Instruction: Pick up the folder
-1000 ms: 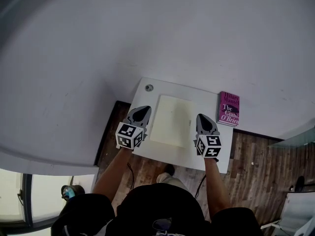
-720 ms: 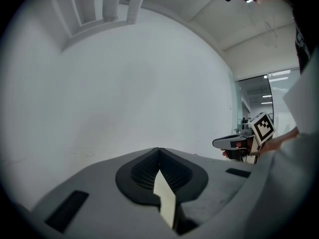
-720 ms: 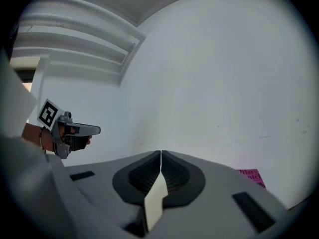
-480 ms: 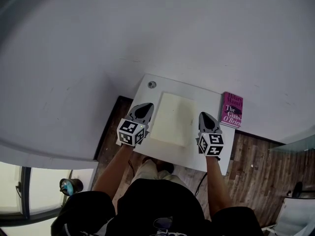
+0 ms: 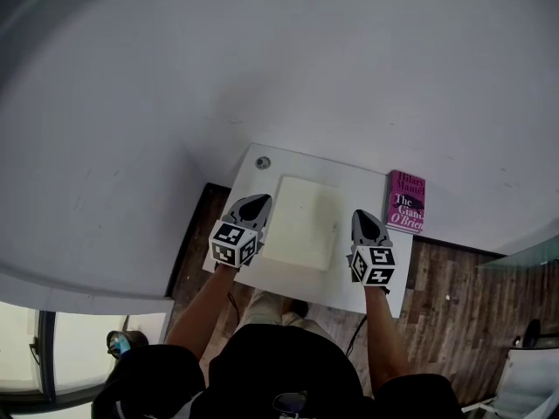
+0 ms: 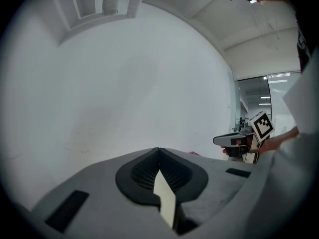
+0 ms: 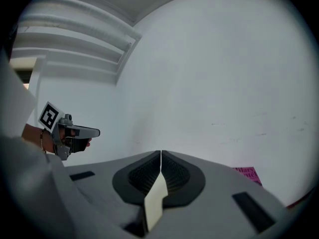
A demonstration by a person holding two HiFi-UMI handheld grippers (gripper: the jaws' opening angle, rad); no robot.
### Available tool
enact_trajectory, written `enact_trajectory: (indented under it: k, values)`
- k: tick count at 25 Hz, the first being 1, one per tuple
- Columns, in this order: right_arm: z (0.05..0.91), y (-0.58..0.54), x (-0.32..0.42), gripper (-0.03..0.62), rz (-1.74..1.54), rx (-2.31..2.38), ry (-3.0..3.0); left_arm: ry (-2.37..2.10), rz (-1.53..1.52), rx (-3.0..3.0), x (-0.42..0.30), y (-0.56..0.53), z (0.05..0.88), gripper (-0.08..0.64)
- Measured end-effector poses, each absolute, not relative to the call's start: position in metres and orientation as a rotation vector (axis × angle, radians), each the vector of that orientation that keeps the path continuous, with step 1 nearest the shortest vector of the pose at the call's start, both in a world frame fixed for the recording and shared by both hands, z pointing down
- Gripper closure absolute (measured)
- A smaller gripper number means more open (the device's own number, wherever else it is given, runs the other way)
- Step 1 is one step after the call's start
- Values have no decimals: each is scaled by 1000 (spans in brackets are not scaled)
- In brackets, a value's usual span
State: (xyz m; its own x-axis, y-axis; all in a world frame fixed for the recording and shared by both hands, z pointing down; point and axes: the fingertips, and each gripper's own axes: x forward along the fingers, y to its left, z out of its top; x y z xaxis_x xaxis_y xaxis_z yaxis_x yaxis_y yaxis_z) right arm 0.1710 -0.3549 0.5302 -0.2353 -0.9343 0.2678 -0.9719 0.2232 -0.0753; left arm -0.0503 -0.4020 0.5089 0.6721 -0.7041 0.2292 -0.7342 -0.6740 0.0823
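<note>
Since the left gripper [image 5: 252,207] at nine o'clock of the folder [image 5: 301,221] and the right gripper [image 5: 367,226] at three o'clock both clamp its edges over the table [image 5: 347,178], the lift seems in hand, next needing an even raise.

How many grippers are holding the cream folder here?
2. The left gripper is shut on the left edge of the folder, the right gripper on its right edge. Neither is hidden.
</note>
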Motion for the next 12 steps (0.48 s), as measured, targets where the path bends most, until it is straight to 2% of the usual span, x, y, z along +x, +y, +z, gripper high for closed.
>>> enact_trajectory:
  k: [12]
  values:
    - [545,-366,190,568,393,1822,-2290,-1142,354,2670,-37,-419,546,538]
